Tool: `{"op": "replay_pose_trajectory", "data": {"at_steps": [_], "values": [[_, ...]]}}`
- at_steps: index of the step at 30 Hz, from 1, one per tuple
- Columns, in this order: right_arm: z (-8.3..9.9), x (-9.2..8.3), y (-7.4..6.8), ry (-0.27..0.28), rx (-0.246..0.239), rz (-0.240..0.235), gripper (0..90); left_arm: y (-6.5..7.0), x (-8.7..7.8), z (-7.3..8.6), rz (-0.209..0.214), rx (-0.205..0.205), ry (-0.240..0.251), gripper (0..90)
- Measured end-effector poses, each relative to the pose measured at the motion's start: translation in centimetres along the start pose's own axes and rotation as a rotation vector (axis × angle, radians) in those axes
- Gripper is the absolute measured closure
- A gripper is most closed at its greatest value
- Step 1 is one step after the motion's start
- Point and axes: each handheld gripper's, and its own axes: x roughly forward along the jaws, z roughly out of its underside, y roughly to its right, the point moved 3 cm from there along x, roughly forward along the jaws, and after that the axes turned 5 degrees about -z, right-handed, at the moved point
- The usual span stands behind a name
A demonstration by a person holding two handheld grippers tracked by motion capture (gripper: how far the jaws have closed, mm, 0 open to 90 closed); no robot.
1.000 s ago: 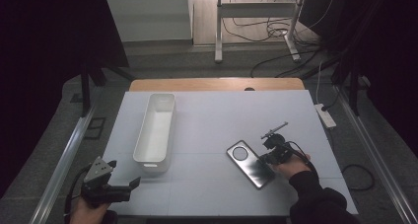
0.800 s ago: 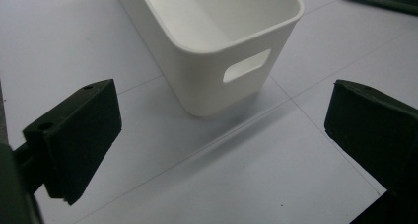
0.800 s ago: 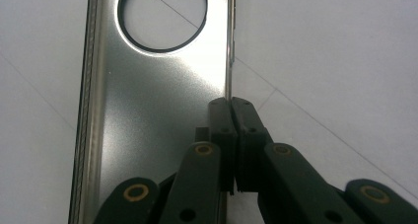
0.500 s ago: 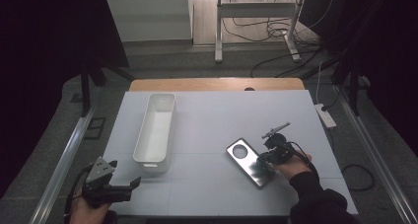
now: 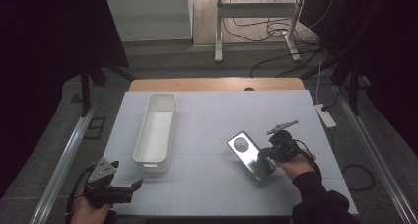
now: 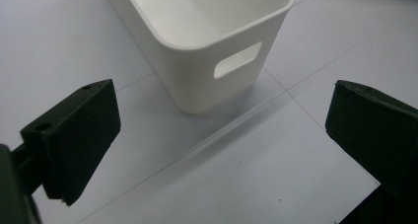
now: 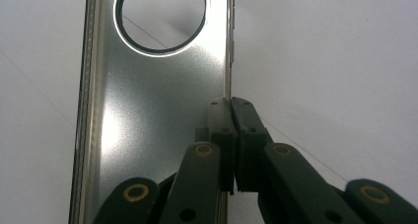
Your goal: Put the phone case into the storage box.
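Observation:
A silver phone case with a round camera hole lies slantwise at the right of the white table. My right gripper is shut on its right long edge. In the right gripper view the two jaws meet on that thin rim, and the case stretches away to the left. A long white bin stands left of centre. My left gripper sits at the front left corner, open. Its jaws stand wide apart, aimed at the bin's near end with its handle slot.
A wooden board edge runs along the table's far side. A white power strip lies off the right edge, and metal rails flank both sides. Bare table surface lies between the bin and the case.
The case, held by the right gripper, has shifted slightly toward the far side of the table. The left gripper and the bin have not moved.

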Motion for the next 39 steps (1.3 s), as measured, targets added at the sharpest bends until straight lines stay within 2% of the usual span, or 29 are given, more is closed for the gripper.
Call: {"op": "replay_pose_trajectory", "data": {"at_steps": [9, 13, 18, 24, 30, 33, 39], "values": [[-0.5, -0.6, -0.3, 0.046, -0.010, 0.002, 88.6, -0.1, 0.0, 0.0, 0.000, -0.014, 0.000, 1.0], [-0.5, -0.7, -0.4, 0.050, -0.009, -0.003, 88.6, 0.0, 0.0, 0.0, -0.019, -0.007, -0.004, 1.2], [-0.9, -1.3, -0.4, 0.086, -0.004, -0.007, 88.6, -0.1, 0.1, -0.1, -0.029, -0.009, -0.017, 0.9], [-1.4, -1.8, -0.5, 0.120, -0.007, -0.007, 88.6, -0.2, 0.0, -0.1, -0.014, -0.026, -0.013, 0.0], [-1.9, -2.2, -0.6, 0.139, -0.010, -0.005, 88.6, -0.1, -0.1, -0.8, -0.016, -0.020, 0.013, 0.0], [-2.1, -2.4, -0.6, 0.154, -0.010, -0.001, 88.6, 0.0, -0.2, -1.2, 0.003, -0.037, 0.030, 0.0], [-2.3, -2.9, -0.6, 0.176, -0.015, 0.001, 88.6, 0.7, -0.1, -2.0, 0.032, -0.018, 0.042, 0.0]]}}
